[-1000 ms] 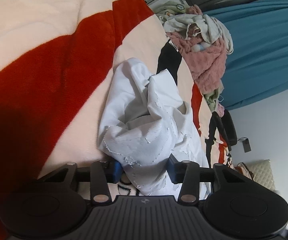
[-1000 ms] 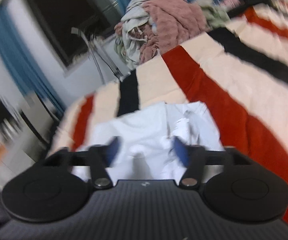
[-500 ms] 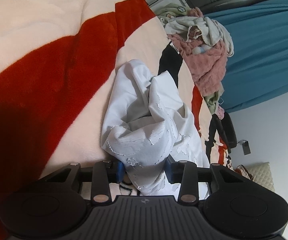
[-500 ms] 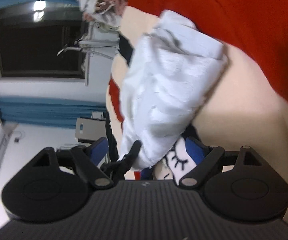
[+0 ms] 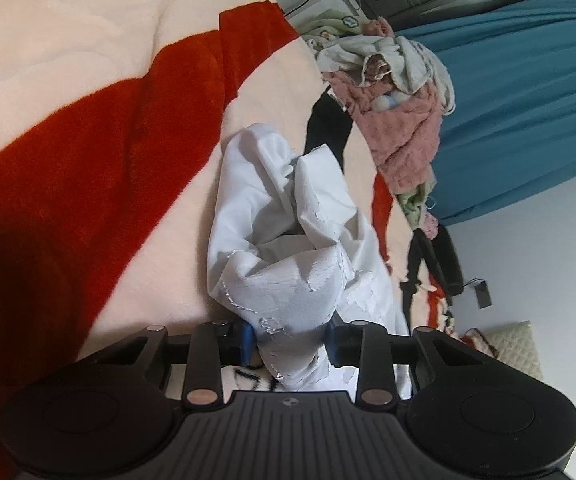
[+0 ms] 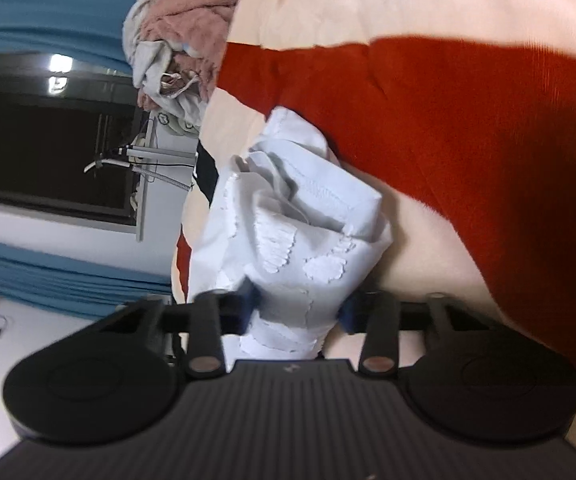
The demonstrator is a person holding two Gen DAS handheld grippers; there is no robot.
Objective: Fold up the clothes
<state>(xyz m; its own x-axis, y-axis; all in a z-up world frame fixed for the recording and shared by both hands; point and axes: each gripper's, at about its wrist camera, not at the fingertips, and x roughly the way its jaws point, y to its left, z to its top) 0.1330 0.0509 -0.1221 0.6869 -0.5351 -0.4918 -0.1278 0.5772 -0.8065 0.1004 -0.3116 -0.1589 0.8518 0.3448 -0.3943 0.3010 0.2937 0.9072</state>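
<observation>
The left gripper and right gripper each pinch a bunched part of the white garment, which is crumpled on the striped blanket, nearer than the clothes pile. Judging by this, spreading calls for firm grips and an even outward pull.

A thin white garment of matt woven cloth, its printed patches cracked and flaking, lies on a plush fleece blanket of cream and red. Matt black plastic forms the left gripper and the right gripper, ribbed at the base. Behind, pink towelling looks nubbly.
</observation>
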